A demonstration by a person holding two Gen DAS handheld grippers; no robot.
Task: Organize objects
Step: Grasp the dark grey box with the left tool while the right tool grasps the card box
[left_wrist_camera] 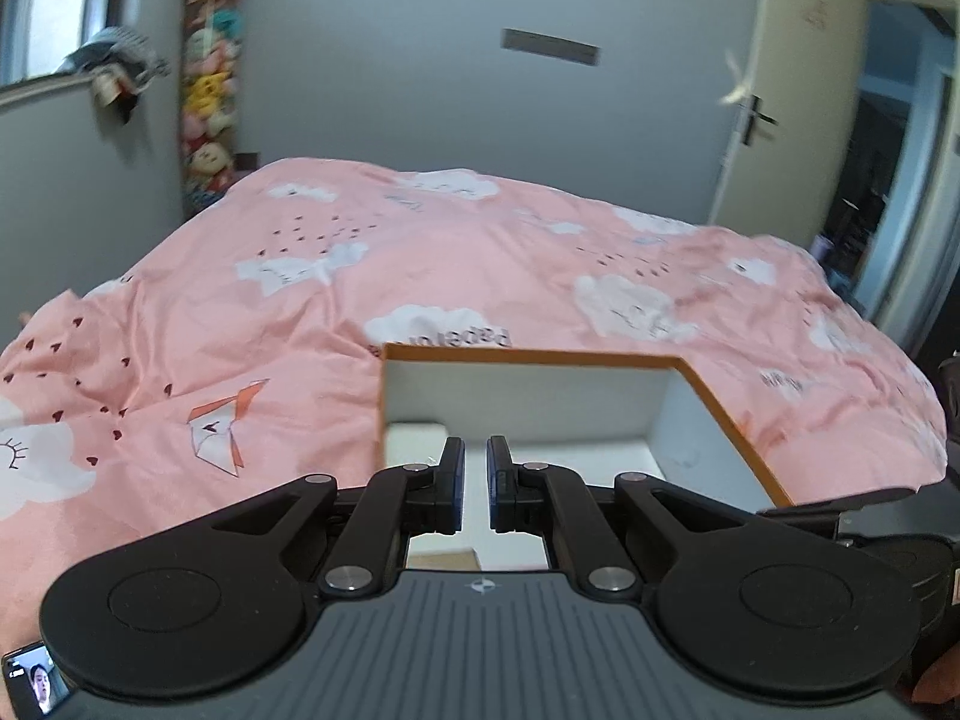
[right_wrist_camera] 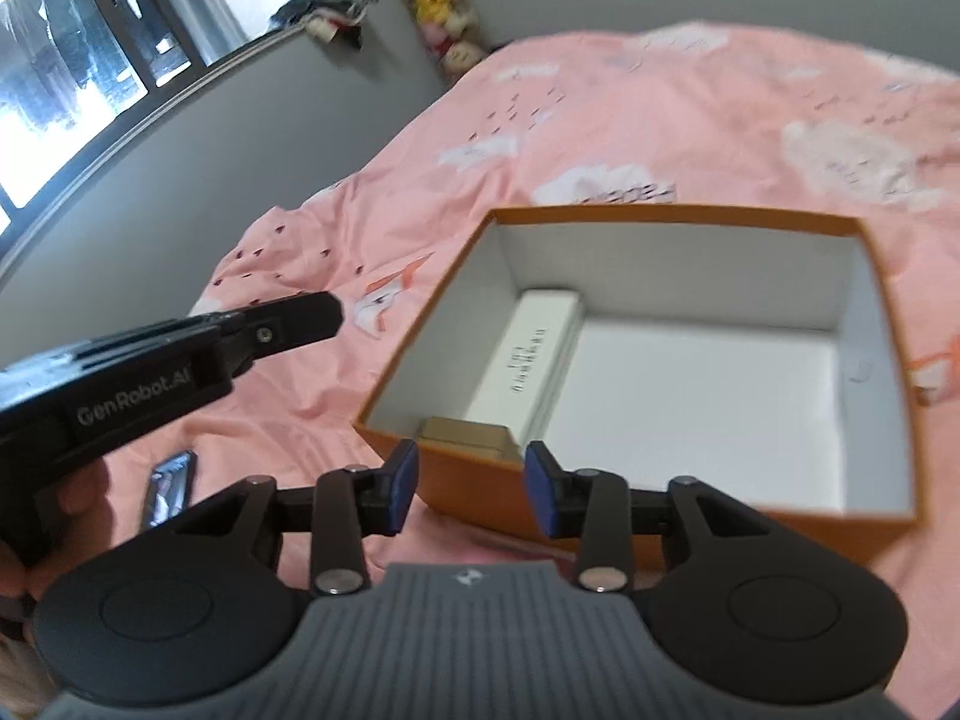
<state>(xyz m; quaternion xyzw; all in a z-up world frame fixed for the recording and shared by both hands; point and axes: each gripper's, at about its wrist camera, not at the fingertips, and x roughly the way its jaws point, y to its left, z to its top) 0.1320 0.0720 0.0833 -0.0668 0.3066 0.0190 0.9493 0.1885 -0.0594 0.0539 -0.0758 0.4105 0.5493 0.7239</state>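
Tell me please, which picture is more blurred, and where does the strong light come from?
Right wrist view: motion blur smears the bedspread and the orange box rim; glare comes from the window at upper left. Left wrist view: sharper, evenly lit, though the fisheye bends the door.

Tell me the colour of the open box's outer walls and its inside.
The box is orange outside, white inside; right wrist view shows it best.
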